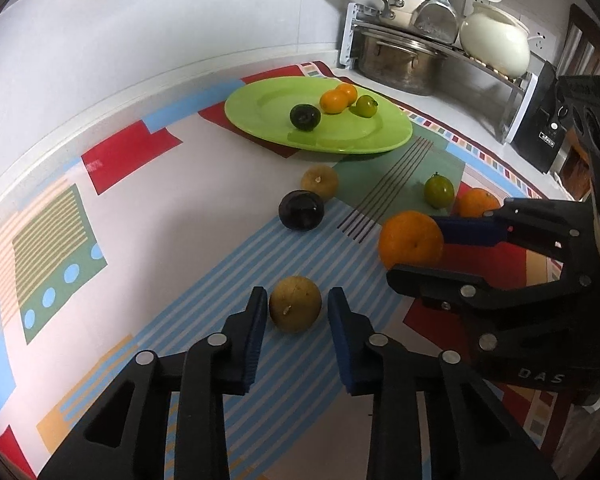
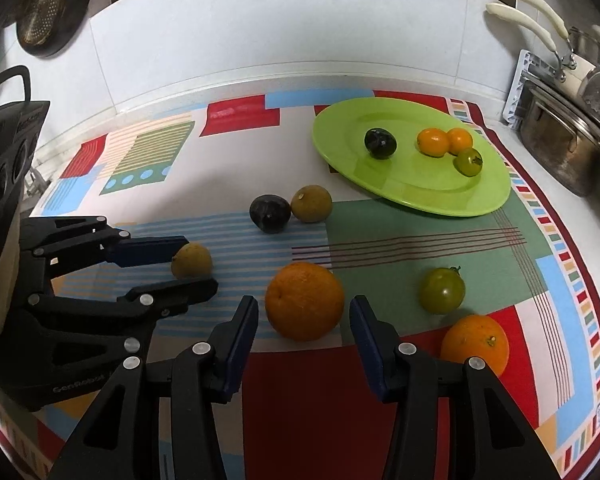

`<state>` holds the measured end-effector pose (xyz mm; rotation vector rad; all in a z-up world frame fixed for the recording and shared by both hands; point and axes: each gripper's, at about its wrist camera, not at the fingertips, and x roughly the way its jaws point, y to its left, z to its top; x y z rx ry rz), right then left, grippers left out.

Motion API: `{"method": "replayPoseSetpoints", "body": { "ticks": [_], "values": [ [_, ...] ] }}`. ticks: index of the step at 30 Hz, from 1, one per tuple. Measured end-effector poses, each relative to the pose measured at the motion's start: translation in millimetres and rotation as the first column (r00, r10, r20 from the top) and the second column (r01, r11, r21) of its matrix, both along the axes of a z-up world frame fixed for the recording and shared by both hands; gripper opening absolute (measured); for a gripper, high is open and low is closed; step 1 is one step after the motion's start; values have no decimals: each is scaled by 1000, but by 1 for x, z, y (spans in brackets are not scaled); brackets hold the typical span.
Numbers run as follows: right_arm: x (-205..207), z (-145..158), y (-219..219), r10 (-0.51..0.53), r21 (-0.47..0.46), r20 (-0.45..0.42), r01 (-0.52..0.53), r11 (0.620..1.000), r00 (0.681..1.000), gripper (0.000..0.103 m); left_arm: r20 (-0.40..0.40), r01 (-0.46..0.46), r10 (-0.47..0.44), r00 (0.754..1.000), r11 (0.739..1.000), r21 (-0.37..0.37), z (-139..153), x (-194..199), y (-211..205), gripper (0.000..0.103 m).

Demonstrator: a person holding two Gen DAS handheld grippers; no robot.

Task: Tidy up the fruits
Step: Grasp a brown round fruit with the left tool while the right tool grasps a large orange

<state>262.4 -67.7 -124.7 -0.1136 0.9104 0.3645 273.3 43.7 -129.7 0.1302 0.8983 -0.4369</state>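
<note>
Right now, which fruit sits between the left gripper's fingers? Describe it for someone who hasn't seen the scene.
Start at the oval lime-green plate on the patterned tablecloth, then come toward the cameras onto the blue-and-white striped patch. The small round yellow-brown fruit lies there between the left gripper pads. The large orange beside it is far bigger and brighter; its yellow-brown twin lies near the plate.

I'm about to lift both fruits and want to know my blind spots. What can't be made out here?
- Left gripper: in both views, contact with the brown fruit is unclear; thin gaps seem to show in the left wrist view.
- Right gripper: gaps show beside the big orange.
- Second orange: partly hidden by a right gripper finger, right wrist view.
- Pot: cut off at the edge.
</note>
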Motion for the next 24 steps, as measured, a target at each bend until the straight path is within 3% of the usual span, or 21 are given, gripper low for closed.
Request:
{"method": "replayPoseSetpoints", "body": {
  "ticks": [2,12,24],
  "values": [
    [1,0,0,-2,-1,0,2,1000,1000,42,-1,-1,1,1000,1000,1,0,1,0,28],
    [-3,4,-2,-17,24,-7,18,1000,1000,41,6,-13,13,1000,1000,-16,9,-4,-1,27],
    [-15,35,-9,-43,51,57,40,998,997,41,64,-35,37,997,999,-32,41,-19,-2,27]
  ]
}}
